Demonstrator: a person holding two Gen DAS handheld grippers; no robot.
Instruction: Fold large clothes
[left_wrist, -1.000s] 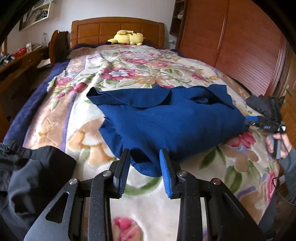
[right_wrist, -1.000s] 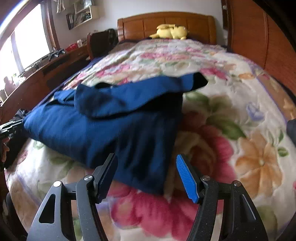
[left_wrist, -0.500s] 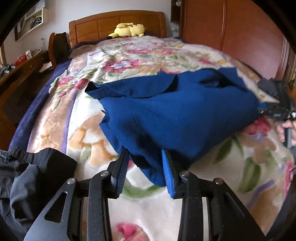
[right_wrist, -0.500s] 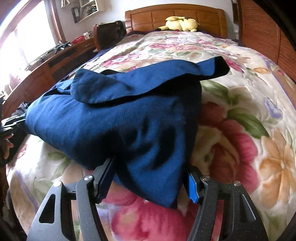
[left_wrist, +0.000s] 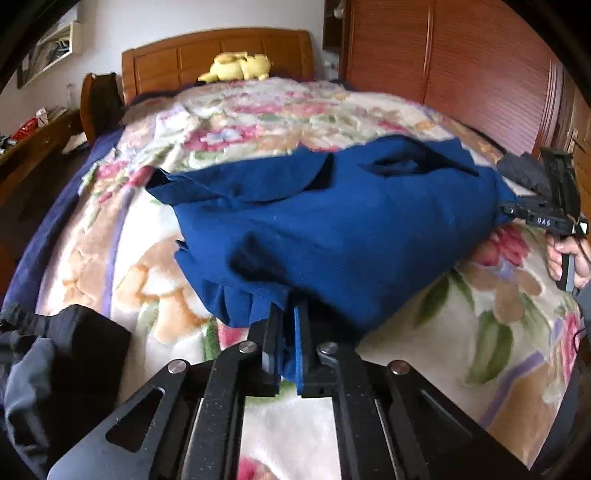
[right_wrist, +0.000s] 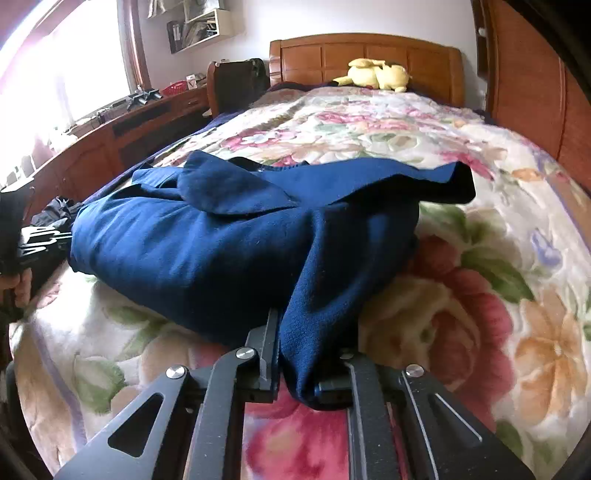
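A yellow plush toy (left_wrist: 240, 66) lies by the wooden headboard (left_wrist: 218, 55) above the floral blanket (left_wrist: 122, 254)

Blue garment (left_wrist: 351, 229), seemingly folded, on floral bedspread (left_wrist: 461, 332).

The left gripper (left_wrist: 289, 334) tilts down, and its jaws have just closed, pinching a fold of blue cloth (left_wrist: 351, 229) at the near edge. The right gripper (right_wrist: 295, 354) also tilts down, and its jaws have just closed on the cloth's near corner. In the left view, the right hand (left_wrist: 567, 258) grasps its handle at far right.
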